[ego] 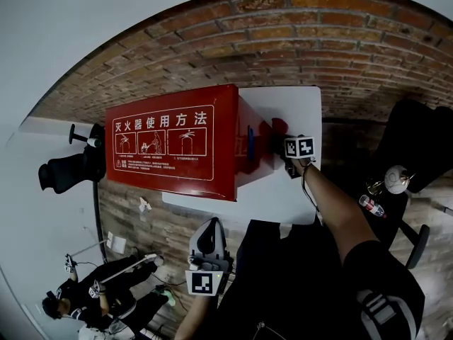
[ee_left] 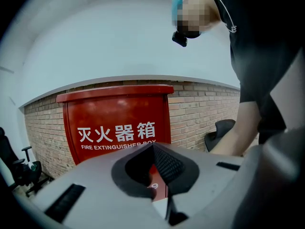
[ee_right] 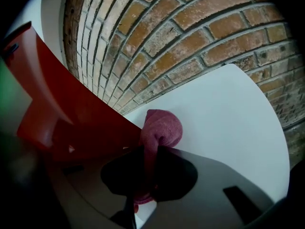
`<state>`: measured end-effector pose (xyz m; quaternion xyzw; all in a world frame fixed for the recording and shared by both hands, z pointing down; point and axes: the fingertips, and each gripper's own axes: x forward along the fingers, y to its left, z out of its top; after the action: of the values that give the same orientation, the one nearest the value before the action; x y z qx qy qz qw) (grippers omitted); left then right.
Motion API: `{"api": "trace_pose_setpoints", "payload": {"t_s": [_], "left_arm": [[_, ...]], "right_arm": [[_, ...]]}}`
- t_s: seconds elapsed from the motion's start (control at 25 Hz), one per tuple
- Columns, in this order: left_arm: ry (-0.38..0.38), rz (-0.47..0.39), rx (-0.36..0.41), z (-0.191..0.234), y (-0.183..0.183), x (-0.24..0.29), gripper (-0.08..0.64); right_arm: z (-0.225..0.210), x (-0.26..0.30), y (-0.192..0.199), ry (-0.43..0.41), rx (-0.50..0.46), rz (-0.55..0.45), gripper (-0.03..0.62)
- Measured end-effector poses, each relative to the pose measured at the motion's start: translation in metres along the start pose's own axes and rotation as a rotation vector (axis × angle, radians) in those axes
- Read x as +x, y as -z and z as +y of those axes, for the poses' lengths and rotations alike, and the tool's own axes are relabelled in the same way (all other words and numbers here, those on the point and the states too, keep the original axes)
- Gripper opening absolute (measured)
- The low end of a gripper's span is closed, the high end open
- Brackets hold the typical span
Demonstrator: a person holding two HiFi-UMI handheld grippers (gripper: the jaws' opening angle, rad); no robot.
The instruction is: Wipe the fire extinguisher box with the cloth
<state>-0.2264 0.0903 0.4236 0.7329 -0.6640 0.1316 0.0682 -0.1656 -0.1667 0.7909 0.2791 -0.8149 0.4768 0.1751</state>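
Backdrop: red-brown brick wall (ego: 333, 41) runs along the far side of a white table (ego: 287, 105); my head camera looks steeply down on both.
Right gripper: I see the right gripper (ego: 279, 139) out at the end of the person's forearm (ego: 340, 211), at the right side of the box. In its own view the jaws are pressed onto a fold of cloth, with the pads gripping it from both sides.
Cloth: the pink-maroon cloth (ee_right: 162, 125) bulges out past the jaw tips in a rounded wad. Its left edge touches the box's red side wall, low down, just above the tabletop.
Box: the red fire extinguisher box (ego: 173, 144) stands on the left part of the table. I read its top as a panel of white characters and three small diagrams. From the left gripper's view its front carries white lettering, with "FIRE EXTINGUISHER BOX" in English underneath.
Left gripper: the left gripper (ego: 207, 243) hangs on the near side of the table, well apart from the box and pointing at its front. Its jaws are drawn together to a thin slit, and I see nothing between them.
Around: a black office chair (ego: 71, 167) stands left of the table. A person (ego: 92, 296) sits at the near left.
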Motion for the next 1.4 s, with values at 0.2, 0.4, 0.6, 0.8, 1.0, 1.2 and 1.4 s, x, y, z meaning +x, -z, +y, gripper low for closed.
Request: {"api": "trace_pose_setpoints", "payload": {"t_s": [0.2, 0.4, 0.6, 0.8, 1.0, 1.2, 1.4], "left_arm": [[-0.004, 0.004, -0.001, -0.002, 0.000, -0.001, 0.048], [0.001, 0.006, -0.001, -0.005, 0.002, -0.001, 0.048], [0.004, -0.006, -0.003, -0.009, 0.000, -0.001, 0.048], [0.025, -0.028, 0.000, -0.015, -0.006, 0.002, 0.048], [0.052, -0.051, -0.005, -0.023, -0.011, 0.008, 0.049], [0.131, -0.101, 0.005, -0.028, -0.024, 0.018, 0.048], [0.230, -0.162, 0.018, -0.030, -0.045, 0.026, 0.048]], "right_arm": [[-0.009, 0.007, 0.005, 0.047, 0.006, 0.023, 0.071], [-0.017, 0.013, 0.006, 0.073, -0.016, 0.048, 0.071], [-0.019, 0.000, 0.001, 0.114, -0.057, 0.033, 0.071], [-0.011, -0.036, -0.025, 0.133, -0.126, -0.075, 0.071], [0.018, -0.100, -0.060, 0.133, -0.241, -0.232, 0.071], [0.075, -0.172, -0.082, 0.125, -0.366, -0.371, 0.069], [0.140, -0.242, -0.089, 0.147, -0.495, -0.494, 0.069]]}}
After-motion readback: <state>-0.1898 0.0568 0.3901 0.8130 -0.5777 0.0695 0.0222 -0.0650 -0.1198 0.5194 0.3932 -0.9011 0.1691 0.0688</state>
